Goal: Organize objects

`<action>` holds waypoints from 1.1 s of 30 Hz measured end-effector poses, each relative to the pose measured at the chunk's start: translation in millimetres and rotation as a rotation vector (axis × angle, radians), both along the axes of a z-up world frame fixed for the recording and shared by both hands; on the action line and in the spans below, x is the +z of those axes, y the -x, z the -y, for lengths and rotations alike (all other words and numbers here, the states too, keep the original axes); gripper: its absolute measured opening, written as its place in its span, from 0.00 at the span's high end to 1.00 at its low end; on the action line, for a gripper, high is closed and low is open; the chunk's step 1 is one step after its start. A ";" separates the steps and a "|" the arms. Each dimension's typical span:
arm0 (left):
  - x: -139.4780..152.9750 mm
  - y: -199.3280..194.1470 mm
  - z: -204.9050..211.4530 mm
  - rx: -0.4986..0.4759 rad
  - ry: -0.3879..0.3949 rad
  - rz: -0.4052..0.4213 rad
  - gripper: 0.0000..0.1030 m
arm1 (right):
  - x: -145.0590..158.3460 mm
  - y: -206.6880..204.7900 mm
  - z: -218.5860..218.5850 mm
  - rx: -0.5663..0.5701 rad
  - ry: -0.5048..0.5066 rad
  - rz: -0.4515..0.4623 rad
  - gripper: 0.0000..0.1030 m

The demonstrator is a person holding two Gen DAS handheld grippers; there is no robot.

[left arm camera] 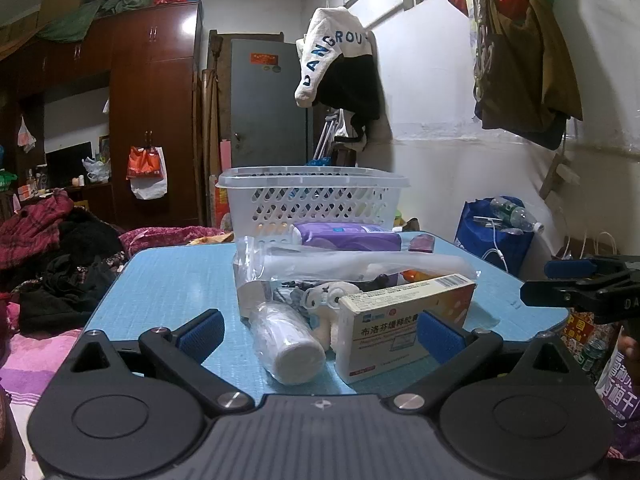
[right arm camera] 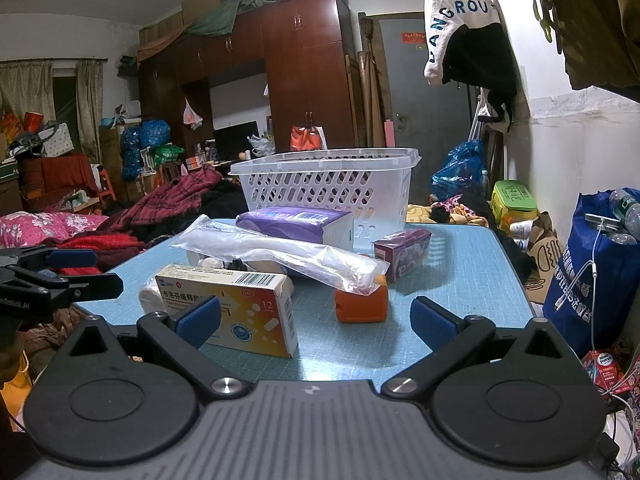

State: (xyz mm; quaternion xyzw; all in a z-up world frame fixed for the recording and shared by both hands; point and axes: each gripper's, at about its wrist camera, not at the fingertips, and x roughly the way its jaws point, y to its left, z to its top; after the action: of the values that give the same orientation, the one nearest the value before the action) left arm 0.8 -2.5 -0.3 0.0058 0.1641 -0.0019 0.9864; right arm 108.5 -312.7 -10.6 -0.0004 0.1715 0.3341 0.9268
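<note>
Right now both jaws apart, empty | med box (left arm camera: 404, 324) btwn left gripper (left arm camera: 320, 334) pads, looks light, stiff card: pinch long sides | right gripper (right arm camera: 316, 320) idle | basket (right arm camera: 324, 188) beyond.

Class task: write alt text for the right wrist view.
The open right gripper hovers at the near edge of a blue table, facing a medicine box, an orange bottle, purple packs and a white basket.
</note>
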 end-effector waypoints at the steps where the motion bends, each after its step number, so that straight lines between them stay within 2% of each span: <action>1: 0.0 0.0 -0.1 -0.001 0.000 0.000 0.00 | 0.0 0.0 0.0 0.000 0.000 0.000 0.00; 33: 0.1 -0.4 -2.3 -0.002 0.013 0.005 0.00 | 0.0 0.2 0.2 -0.001 0.000 0.001 0.00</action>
State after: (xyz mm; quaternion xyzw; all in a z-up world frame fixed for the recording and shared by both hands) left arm 1.3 -0.3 -0.2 -0.0005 0.1616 -0.0042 0.9868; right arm 108.2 -312.9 -10.6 -0.0005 0.1711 0.3334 0.9271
